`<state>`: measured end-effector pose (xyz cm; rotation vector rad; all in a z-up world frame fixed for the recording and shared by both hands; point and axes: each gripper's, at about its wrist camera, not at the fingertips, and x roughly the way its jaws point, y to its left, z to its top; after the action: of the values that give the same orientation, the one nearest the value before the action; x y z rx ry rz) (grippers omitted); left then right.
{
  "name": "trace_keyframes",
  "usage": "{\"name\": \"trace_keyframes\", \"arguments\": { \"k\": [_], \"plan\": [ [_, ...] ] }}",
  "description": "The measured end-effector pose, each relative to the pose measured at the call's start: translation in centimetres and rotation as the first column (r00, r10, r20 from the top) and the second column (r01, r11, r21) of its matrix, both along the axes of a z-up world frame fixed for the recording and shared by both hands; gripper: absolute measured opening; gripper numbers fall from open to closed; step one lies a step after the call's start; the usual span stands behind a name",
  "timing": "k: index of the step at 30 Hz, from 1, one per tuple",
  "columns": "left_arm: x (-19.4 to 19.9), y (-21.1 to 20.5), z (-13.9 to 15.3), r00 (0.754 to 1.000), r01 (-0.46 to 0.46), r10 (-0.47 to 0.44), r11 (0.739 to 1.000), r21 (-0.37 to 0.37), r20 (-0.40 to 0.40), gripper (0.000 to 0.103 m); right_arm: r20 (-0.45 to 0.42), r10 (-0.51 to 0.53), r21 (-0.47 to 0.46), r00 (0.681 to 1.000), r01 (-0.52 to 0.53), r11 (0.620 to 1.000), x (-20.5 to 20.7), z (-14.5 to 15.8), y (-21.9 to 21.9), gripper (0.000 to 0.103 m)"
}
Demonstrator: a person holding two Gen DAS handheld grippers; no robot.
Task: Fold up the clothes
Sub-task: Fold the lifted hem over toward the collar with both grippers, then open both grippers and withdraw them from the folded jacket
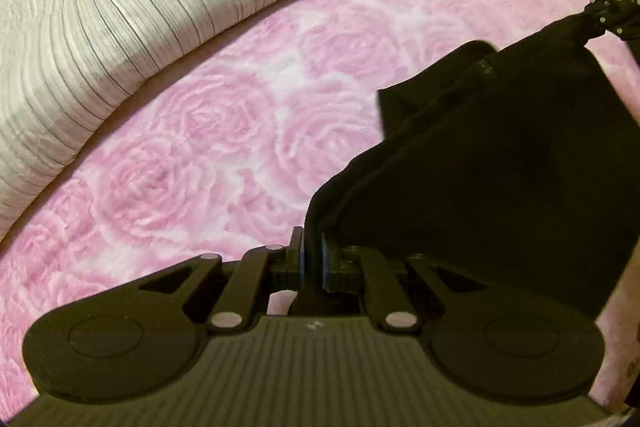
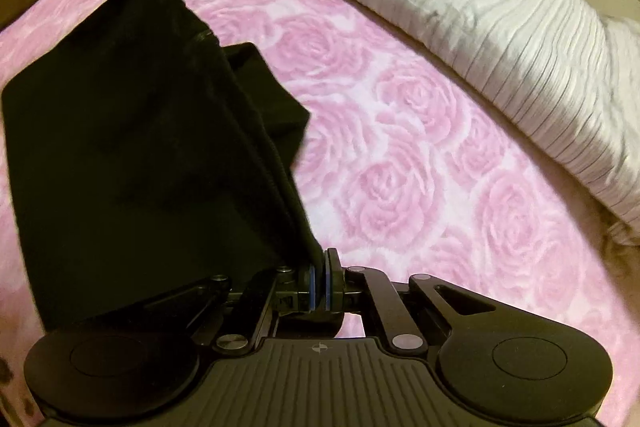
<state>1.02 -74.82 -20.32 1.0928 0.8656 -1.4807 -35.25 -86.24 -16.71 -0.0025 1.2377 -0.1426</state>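
Gripping a black garment (image 1: 500, 155) at two corners, left gripper (image 1: 312, 259) clamped on one edge right at its fingertips, right gripper (image 2: 319, 283) pinched tight on the opposite edge. Stretched between the two tools, hanging in mid-air over the pink rose blanket (image 1: 224, 115), sagging into a soft sling ahead and to the inner side of each gripper. Looks like light, limp knit: no stiffness, drapes and creases freely, a loose flap folding over beyond the taut top edge. Probably grippy rather than slick, so thin pinches at hem corners should hold. Best hold stays on the corners, keeping the edge taut. White ribbed quilt (image 2: 480, 27) bunched well beyond, far ahead of both tools.
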Motion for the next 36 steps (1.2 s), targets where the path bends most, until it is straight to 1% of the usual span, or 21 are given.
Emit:
{"name": "trace_keyframes", "arguments": {
  "k": [3, 6, 9, 12, 13, 15, 16, 17, 18, 20, 21, 22, 23, 24, 25, 27, 28, 30, 32, 34, 36],
  "plan": [
    [0.3, -1.4, -2.5, 1.0, -0.009, 0.009, 1.0, 0.019, 0.021, 0.006, 0.015, -0.069, 0.039, 0.998, 0.068, 0.997, 0.8, -2.6, -2.0, 0.002],
    [0.5, -2.2, -5.2, 0.999, -0.037, 0.036, 0.999, 0.026, 0.031, 0.007, 0.036, -0.159, 0.075, 0.987, 0.156, 0.985, 1.1, -5.3, -3.6, 0.002],
    [0.5, -2.3, -6.8, 0.996, -0.068, 0.068, 0.998, -0.002, 0.053, 0.009, 0.072, -0.265, 0.119, 0.961, 0.256, 0.959, 0.7, -7.2, -4.5, 0.004],
    [0.5, -2.2, -8.0, 0.991, -0.106, 0.109, 0.993, -0.042, 0.075, 0.012, 0.113, -0.362, 0.16, 0.925, 0.343, 0.926, 0.1, -8.0, -5.0, 0.007],
    [0.8, -2.2, -7.9, 0.987, -0.136, 0.141, 0.989, -0.065, 0.077, 0.013, 0.127, -0.397, 0.175, 0.909, 0.373, 0.911, -0.1, -7.8, -5.1, 0.008],
    [1.7, -1.9, -7.3, 0.972, -0.207, 0.217, 0.972, -0.114, 0.092, 0.013, 0.148, -0.464, 0.191, 0.873, 0.435, 0.88, -0.6, -7.1, -5.4, 0.014],
    [2.4, -1.6, -6.7, 0.962, -0.245, 0.258, 0.96, -0.135, 0.089, 0.013, 0.161, -0.495, 0.184, 0.854, 0.467, 0.865, -1.0, -6.5, -5.5, 0.021],
    [3.2, -1.2, -6.0, 0.951, -0.287, 0.301, 0.945, -0.157, 0.073, 0.013, 0.177, -0.533, 0.172, 0.827, 0.507, 0.844, -1.5, -5.7, -5.6, 0.026],
    [4.0, -0.6, -5.1, 0.94, -0.324, 0.337, 0.93, -0.174, 0.051, 0.013, 0.194, -0.573, 0.163, 0.796, 0.55, 0.819, -2.2, -4.8, -5.7, 0.028],
    [5.3, 0.8, -3.4, 0.923, -0.378, 0.384, 0.906, -0.189, -0.007, 0.014, 0.223, -0.651, 0.153, 0.726, 0.633, 0.759, -3.6, -3.2, -5.9, 0.03],
    [5.6, 1.6, -2.9, 0.918, -0.394, 0.394, 0.901, -0.181, -0.039, 0.016, 0.237, -0.688, 0.164, 0.687, 0.669, 0.725, -4.4, -2.4, -5.7, 0.032],
    [5.8, 2.5, -2.7, 0.911, -0.412, 0.405, 0.897, -0.162, -0.079, 0.024, 0.249, -0.708, 0.185, 0.661, 0.686, 0.704, -5.1, -1.7, -5.4, 0.034],
    [6.0, 3.4, -2.6, 0.903, -0.428, 0.414, 0.893, -0.142, -0.117, 0.032, 0.254, -0.716, 0.209, 0.65, 0.686, 0.697, -5.6, -1.2, -4.9, 0.038],
    [6.1, 4.0, -2.8, 0.894, -0.439, 0.42, 0.89, -0.121, -0.154, 0.034, 0.255, -0.717, 0.227, 0.649, 0.681, 0.696, -5.9, -1.0, -4.2, 0.043],
    [6.1, 4.4, -3.2, 0.888, -0.445, 0.424, 0.89, -0.099, -0.179, 0.036, 0.25, -0.712, 0.236, 0.656, 0.672, 0.702, -6.1, -1.2, -3.5, 0.045],
    [6.0, 4.5, -4.8, 0.884, -0.442, 0.425, 0.895, -0.054, -0.192, 0.036, 0.238, -0.698, 0.248, 0.676, 0.652, 0.716, -6.4, -2.0, -2.1, 0.05],
    [5.9, 4.5, -5.5, 0.883, -0.44, 0.426, 0.897, -0.031, -0.199, 0.037, 0.232, -0.69, 0.255, 0.685, 0.642, 0.723, -6.5, -2.4, -1.5, 0.051],
    [5.8, 4.5, -6.8, 0.88, -0.435, 0.426, 0.9, 0.004, -0.212, 0.037, 0.211, -0.698, 0.256, 0.684, 0.651, 0.715, -6.4, -3.9, -1.3, 0.051],
    [5.8, 4.4, -7.2, 0.879, -0.433, 0.421, 0.902, -0.001, -0.224, 0.038, 0.206, -0.708, 0.245, 0.676, 0.665, 0.706, -5.9, -5.4, -1.8, 0.051],
    [5.7, 4.2, -7.5, 0.878, -0.43, 0.417, 0.903, -0.007, -0.235, 0.041, 0.207, -0.712, 0.272, 0.671, 0.66, 0.7, -5.3, -6.5, -2.7, 0.051],
    [5.7, 4.1, -7.9, 0.877, -0.427, 0.412, 0.904, -0.012, -0.247, 0.04, 0.206, -0.716, 0.305, 0.667, 0.652, 0.694, -4.7, -7.6, -3.6, 0.051]
  ]
}}
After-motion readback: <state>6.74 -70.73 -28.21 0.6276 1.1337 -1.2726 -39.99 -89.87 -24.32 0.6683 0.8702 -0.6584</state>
